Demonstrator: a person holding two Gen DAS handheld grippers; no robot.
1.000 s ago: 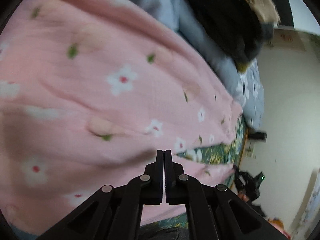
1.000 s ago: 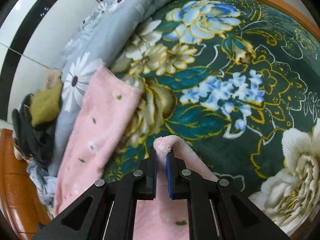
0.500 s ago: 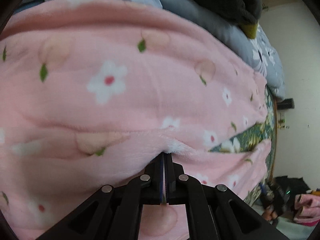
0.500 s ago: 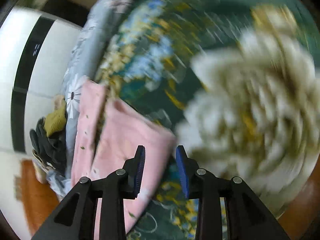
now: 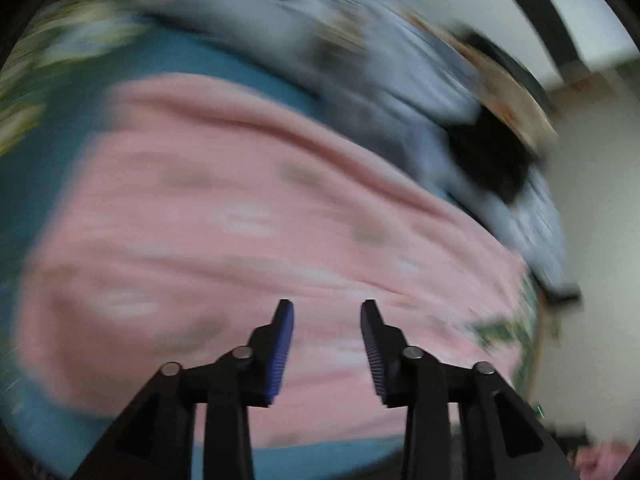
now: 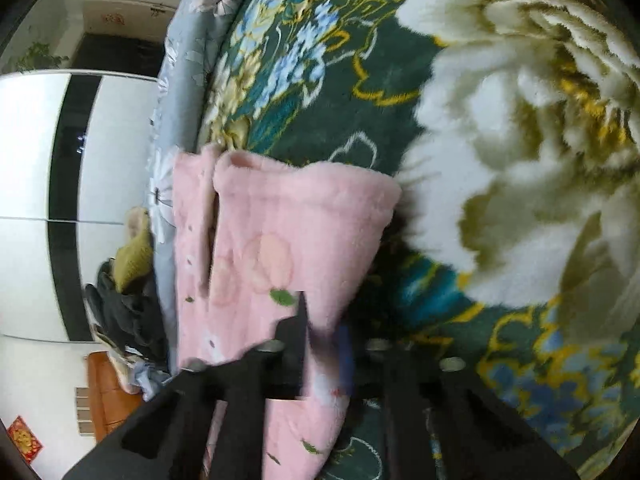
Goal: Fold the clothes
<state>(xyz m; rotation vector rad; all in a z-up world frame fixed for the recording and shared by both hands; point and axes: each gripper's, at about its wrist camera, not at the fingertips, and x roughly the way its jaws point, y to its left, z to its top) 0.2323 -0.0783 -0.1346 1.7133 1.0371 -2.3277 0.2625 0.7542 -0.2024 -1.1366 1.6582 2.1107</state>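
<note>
Since the earlier frames: your left gripper (image 5: 326,354) no longer pinches the pink hem, and your right wrist has rolled so the garment now sits left of centre in its view.

Item 1, left gripper: fingers (image 5: 280,352) spread and opening, nothing between the blue pads. The view is badly smeared by motion.

Item 2, right gripper (image 6: 320,360): the picture is blurred and glitched at the fingertips, so you cannot read them there; by the closing reading they are pressed together. Whether pink cloth is caught between them, you cannot tell.

Item 3, pink fleece garment (image 6: 288,240): lies on the bed, from 6 up to 10 o'clock of the right view, doubled lengthwise, with its rounded end toward 12. In the left view it fills the middle (image 5: 260,220).

Item 4, green floral blanket (image 6: 360,80): underneath, running from 12 to 5 o'clock.

Item 5, grey floral quilt (image 6: 188,60), at 11 o'clock; dark clothes heap (image 6: 124,308), at 8.

Step in hand, as judged: one fold laid and let go. Your next move calls for a fresh grip on an end, to bring it across.
</note>
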